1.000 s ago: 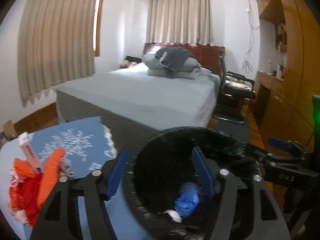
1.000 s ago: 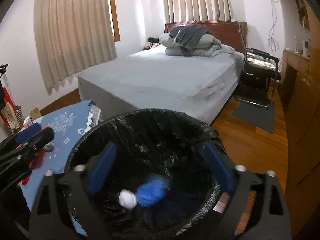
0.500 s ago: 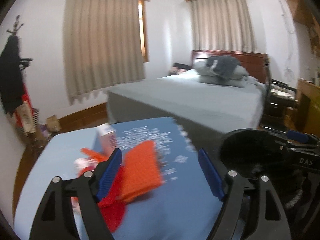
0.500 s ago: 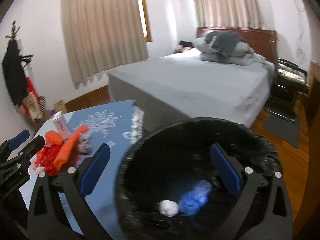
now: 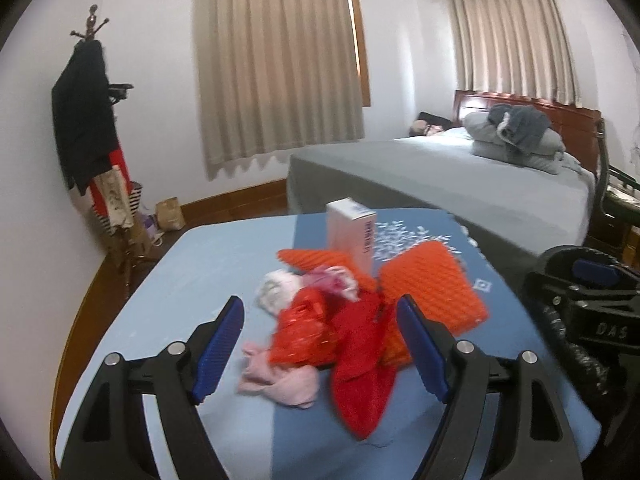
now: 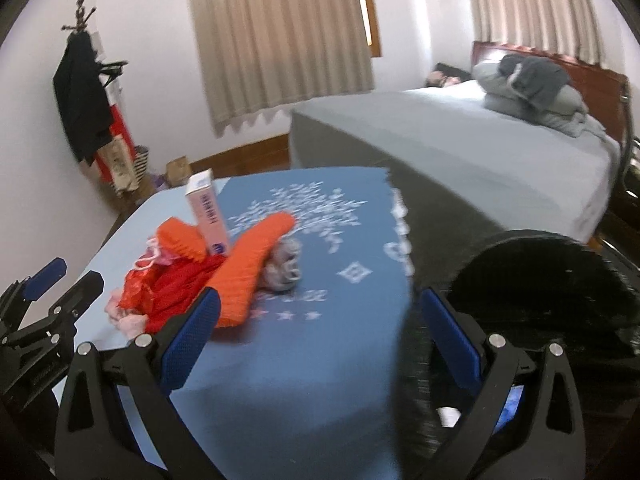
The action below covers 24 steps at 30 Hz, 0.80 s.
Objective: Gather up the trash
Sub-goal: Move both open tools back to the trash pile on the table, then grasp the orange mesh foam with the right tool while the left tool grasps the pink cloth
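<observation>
Nearest the left wrist camera, the left gripper (image 5: 320, 344) has its blue jaws spread wide with nothing pinched, pointed down at the heap, and the right gripper (image 6: 318, 340) is equally spread and empty over bare cloth. Just past the left fingertips, at about twelve o'clock, sits the trash pile (image 5: 332, 332): red crinkly wrapping (image 5: 356, 344), a pale pink scrap (image 5: 280, 380) at seven o'clock of it, a whitish wad (image 5: 276, 292) at eleven, and orange foam netting (image 5: 432, 284) out toward one o'clock. Behind that a pink carton (image 5: 352, 236) stands upright, and from the right wrist a grey crumpled ball (image 6: 286, 266) lies just beside the orange netting. All of that is uncollected on the blue table (image 5: 208, 256). At three to four o'clock in the right view is the black-lined bin (image 6: 540, 280), off the table's edge; a white scrap (image 6: 448, 416) and something blue (image 6: 508, 404) show low down there, likely inside it. So a little is binned, I'd judge, and most remains. Far off, the grey bed (image 5: 460, 176) and curtains (image 5: 276, 64).
</observation>
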{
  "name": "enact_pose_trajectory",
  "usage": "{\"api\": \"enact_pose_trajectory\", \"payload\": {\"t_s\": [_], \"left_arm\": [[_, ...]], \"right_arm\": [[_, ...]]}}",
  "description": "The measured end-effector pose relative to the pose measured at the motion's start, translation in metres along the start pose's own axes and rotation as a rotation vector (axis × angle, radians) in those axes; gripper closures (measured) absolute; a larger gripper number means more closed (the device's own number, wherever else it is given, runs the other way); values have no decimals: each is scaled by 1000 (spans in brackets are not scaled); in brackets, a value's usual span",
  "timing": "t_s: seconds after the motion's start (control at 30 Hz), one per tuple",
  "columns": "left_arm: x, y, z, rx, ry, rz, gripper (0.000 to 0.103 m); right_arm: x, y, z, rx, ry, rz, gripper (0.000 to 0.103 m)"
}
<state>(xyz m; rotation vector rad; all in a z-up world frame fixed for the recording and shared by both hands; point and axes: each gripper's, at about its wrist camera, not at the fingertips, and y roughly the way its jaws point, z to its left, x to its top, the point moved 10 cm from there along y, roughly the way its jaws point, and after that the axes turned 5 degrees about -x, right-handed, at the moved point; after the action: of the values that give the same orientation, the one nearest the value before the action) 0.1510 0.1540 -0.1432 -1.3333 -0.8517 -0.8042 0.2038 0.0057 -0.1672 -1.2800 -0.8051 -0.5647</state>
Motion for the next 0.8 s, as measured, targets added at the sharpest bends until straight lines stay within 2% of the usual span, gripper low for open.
{"api": "enact_pose_trajectory", "payload": {"t_s": [0.17,0.37,0.47,0.53,0.57,0.6,0.63,0.8], "left_arm": [[-6,3,13,25,-9,7,26],[-15,7,33,43,-35,27,26],[-22,9,40,52,-42,42,26],[-28,9,43,58,-49,54,26],[-31,11,45,60,-53,62,26],[-34,11,47,61,-55,68,26],[-37,13,48,63,-57,76,26],[-55,21,49,67,-68,125,26]], "right_arm": [[-1,15,24,32,-27,23,13],[-15,42,39,68,-23,103,27],[-22,49,48,97,-45,132,40],[-26,51,57,142,-72,152,63],[-28,51,61,164,-84,159,70],[-29,50,65,178,-97,157,81],[-28,48,66,180,-110,151,87],[-28,37,71,195,-161,125,89]]}}
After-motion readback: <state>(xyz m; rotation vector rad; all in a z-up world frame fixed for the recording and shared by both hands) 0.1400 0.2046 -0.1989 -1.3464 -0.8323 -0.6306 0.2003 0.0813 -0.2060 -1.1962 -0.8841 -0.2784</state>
